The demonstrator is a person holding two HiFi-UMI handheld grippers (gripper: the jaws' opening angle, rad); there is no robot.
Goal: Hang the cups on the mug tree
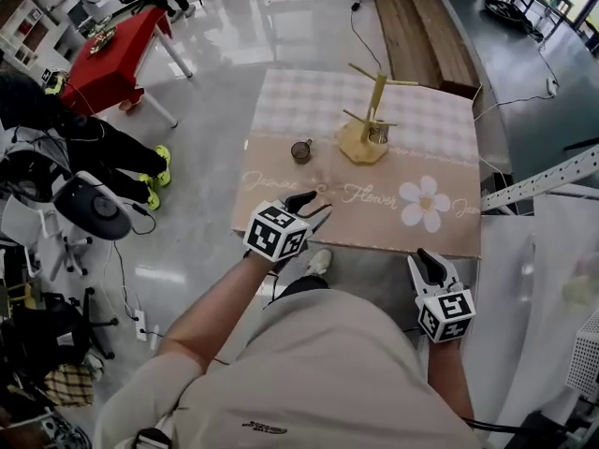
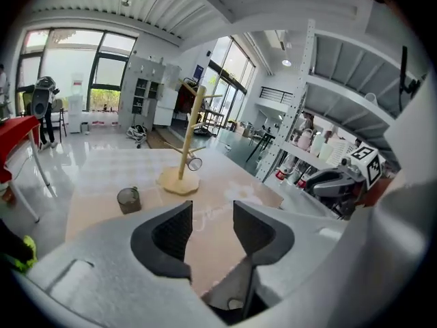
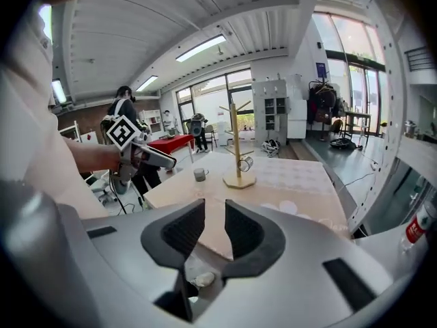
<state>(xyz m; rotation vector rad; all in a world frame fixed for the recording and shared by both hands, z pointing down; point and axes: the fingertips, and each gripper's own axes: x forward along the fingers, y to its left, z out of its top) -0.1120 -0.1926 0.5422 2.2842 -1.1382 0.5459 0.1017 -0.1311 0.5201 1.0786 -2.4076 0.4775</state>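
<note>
The wooden mug tree [image 1: 367, 120] stands on the far right part of the cloth-covered table [image 1: 281, 110]. One glass cup [image 1: 378, 135] hangs on a low peg by its base. A second, dark glass cup [image 1: 301, 151] stands upright on the table to the left of the tree. My left gripper [image 1: 314, 204] hovers over the table's near left edge, open and empty, short of that cup [image 2: 128, 199]. The left gripper view shows the tree [image 2: 181, 156] beyond its jaws. My right gripper [image 1: 430, 262] is off the table's near edge, jaws a little apart with nothing between them [image 3: 214, 227].
A red table [image 1: 112, 59] stands far left, with a person's legs and an office chair [image 1: 89, 209] beside it. Wooden planks [image 1: 421, 26] lie beyond the table. A white metal rack [image 1: 538, 185] runs along the right. Cables trail over the floor.
</note>
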